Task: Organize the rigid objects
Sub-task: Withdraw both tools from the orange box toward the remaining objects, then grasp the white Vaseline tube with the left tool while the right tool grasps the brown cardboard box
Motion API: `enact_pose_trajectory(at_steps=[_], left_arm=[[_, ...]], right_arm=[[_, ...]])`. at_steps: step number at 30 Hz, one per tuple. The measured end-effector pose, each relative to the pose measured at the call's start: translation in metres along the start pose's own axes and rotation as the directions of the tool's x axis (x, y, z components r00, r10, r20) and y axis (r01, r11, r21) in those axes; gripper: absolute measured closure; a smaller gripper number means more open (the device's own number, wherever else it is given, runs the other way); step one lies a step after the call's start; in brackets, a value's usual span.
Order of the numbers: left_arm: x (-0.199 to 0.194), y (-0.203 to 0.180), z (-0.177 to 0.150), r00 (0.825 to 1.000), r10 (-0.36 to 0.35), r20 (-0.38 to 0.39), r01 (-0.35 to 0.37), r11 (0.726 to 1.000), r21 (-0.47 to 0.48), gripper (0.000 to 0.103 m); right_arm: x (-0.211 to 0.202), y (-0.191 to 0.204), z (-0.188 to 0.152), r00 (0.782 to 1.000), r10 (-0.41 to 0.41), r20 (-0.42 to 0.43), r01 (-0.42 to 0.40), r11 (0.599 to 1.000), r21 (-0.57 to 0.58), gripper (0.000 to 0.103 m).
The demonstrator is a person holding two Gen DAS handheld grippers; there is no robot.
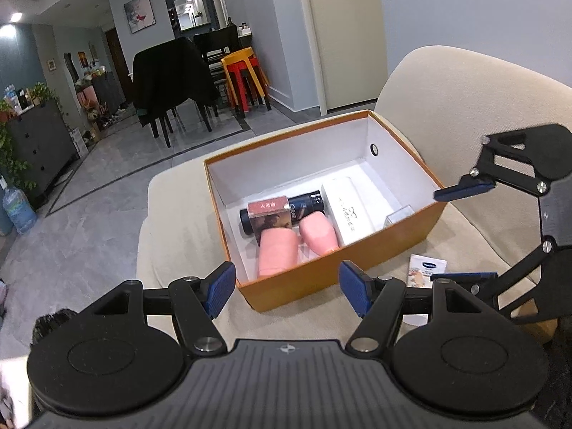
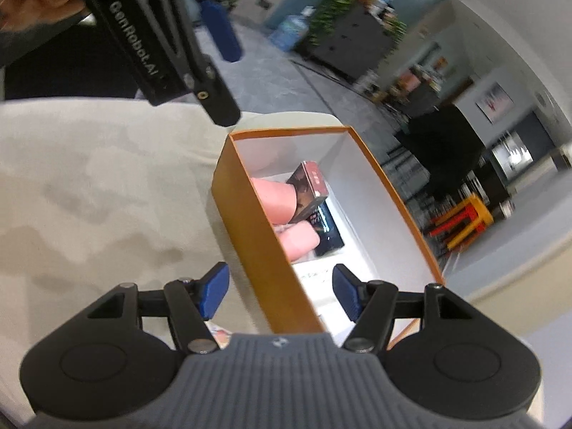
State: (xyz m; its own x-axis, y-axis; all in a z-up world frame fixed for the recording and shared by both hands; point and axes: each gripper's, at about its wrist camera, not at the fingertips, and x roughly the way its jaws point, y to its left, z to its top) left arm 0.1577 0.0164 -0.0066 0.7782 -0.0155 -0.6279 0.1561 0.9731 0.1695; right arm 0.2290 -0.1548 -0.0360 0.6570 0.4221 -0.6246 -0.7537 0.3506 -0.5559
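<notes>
This was a home, an open living and dining room. A beige sofa [image 1: 447, 114] filled the right of the left wrist view; at upper left stood dark dining chairs [image 1: 171, 82], stacked plastic stools [image 1: 246, 78], a framed picture [image 1: 140, 13], houseplants [image 1: 39, 91] on a dark cabinet [image 1: 39, 143].

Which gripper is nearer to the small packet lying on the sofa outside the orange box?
Right. The right gripper hangs directly above the small packet; the left gripper is further away, in front of the orange box.
</notes>
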Motion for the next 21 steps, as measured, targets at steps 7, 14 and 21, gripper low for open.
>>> enact_pose_trajectory(at_steps=[7, 14, 21], left_arm=[[0.004, -0.005, -0.024, 0.999, -0.034, -0.03, 0.033, 0.998, -0.045, 0.025], [0.01, -0.02, -0.034, 0.996, -0.072, -0.049, 0.069, 0.996, -0.049, 0.025], [0.016, -0.027, -0.036, 0.995, -0.079, -0.062, 0.076, 0.996, -0.052, 0.025]], right_arm=[[-0.013, 0.019, -0.012, 0.996, -0.072, -0.042, 0.082, 0.953, 0.292, 0.034], [-0.022, 0.044, -0.028, 0.989, -0.113, -0.096, 0.147, 0.845, 0.514, 0.034], [-0.063, 0.049, -0.047, 0.999, -0.035, 0.005, 0.02, 0.678, 0.735, 0.034]])
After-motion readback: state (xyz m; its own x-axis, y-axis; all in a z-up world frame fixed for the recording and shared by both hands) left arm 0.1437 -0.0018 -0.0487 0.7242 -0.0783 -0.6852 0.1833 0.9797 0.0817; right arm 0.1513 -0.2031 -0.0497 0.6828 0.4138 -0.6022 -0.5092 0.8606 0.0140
